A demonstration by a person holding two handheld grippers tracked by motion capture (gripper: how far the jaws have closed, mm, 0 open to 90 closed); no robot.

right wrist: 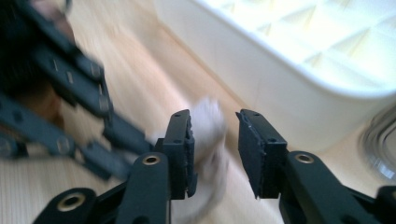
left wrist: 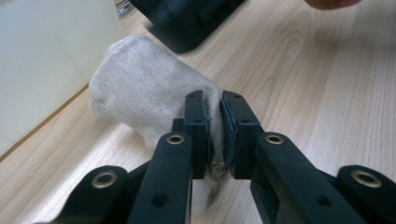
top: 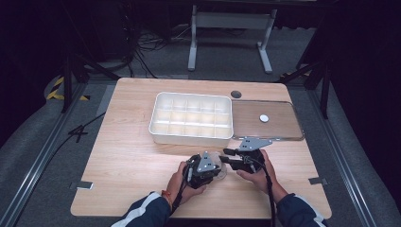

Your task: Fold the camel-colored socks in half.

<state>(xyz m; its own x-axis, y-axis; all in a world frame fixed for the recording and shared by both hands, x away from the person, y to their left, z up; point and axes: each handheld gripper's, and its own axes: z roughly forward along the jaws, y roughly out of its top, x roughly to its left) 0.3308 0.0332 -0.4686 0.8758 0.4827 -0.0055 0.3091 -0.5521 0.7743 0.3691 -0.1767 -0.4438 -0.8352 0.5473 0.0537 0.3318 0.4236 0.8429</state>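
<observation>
- Right now we work at the near edge of the wooden counter (top: 132, 156), around six o'clock in the high view, with both hands close together.
- Our left gripper (left wrist: 214, 135) has its jaws clamped together on one end of a pale, ribbed cloth roll (left wrist: 140, 98); the fabric is pinched flat between the pads.
- From that grip the cloth roll runs toward eleven o'clock in the left gripper view and lies on the counter, near the wall of the white divided box (left wrist: 42, 60).
- Our right gripper (right wrist: 215, 149) has its jaws apart, with a plain gap between them; the cloth roll (right wrist: 208, 123) sits in that gap, blurred, and the pads do not press on it.
- In the high view the left gripper (top: 204, 168) and the right gripper (top: 241, 158) nearly meet, the right one at three o'clock of the left.
- At twelve o'clock of the hands stands the white divided box (top: 191, 137), its compartments open to the top.
- Just beside it, at three o'clock, lies a clear lid (top: 288, 127) flat on the counter.
</observation>
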